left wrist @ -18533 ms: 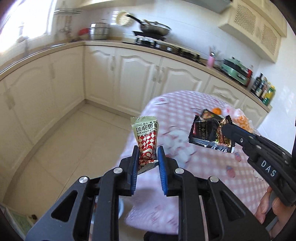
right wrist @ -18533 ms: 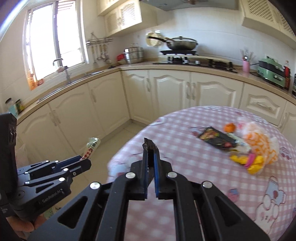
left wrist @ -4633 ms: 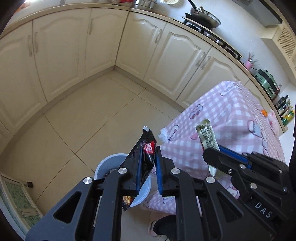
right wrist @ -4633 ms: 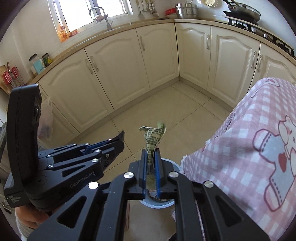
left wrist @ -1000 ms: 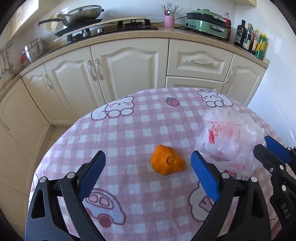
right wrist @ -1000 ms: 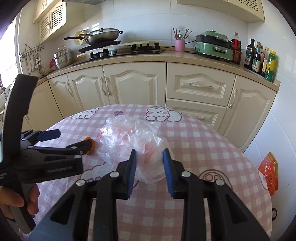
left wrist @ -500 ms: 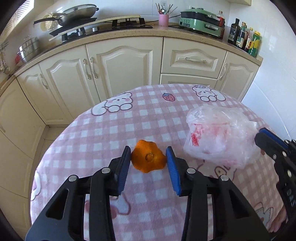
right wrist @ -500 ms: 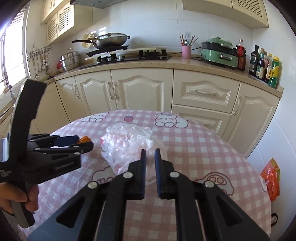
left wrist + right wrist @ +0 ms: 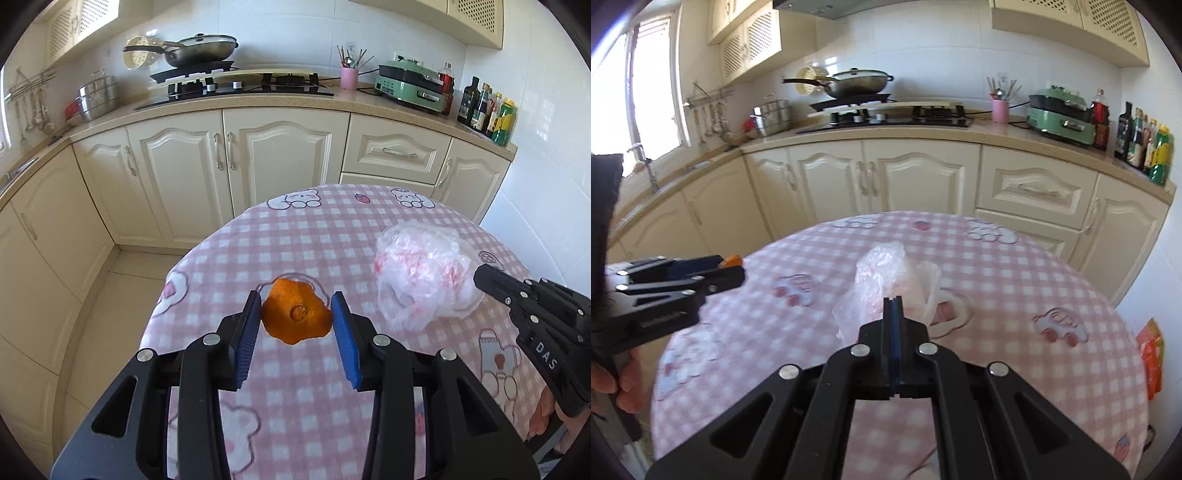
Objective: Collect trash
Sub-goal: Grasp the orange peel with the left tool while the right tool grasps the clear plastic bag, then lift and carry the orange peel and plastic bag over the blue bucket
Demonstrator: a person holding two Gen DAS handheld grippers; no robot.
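Note:
An orange peel (image 9: 295, 316) is gripped between the blue pads of my left gripper (image 9: 296, 321), raised over the pink checked tablecloth (image 9: 295, 236). A crumpled clear plastic bag (image 9: 424, 275) with red print is to its right. My right gripper (image 9: 894, 306) is shut on the near edge of that plastic bag (image 9: 886, 284) and holds it up off the table. The right gripper also shows in the left wrist view (image 9: 480, 275), touching the bag. The left gripper shows in the right wrist view (image 9: 731, 271) with a bit of the orange peel (image 9: 732, 261).
The round table's edge (image 9: 177, 266) drops to a tiled floor (image 9: 122, 280) on the left. Cream kitchen cabinets (image 9: 258, 162) and a counter with a hob and pan (image 9: 199, 48) run behind. An orange packet (image 9: 1152, 354) lies on the floor, right.
My left gripper has closed from wide open onto the orange peel and lifted it. My right gripper has shut on the plastic bag and raised it off the table.

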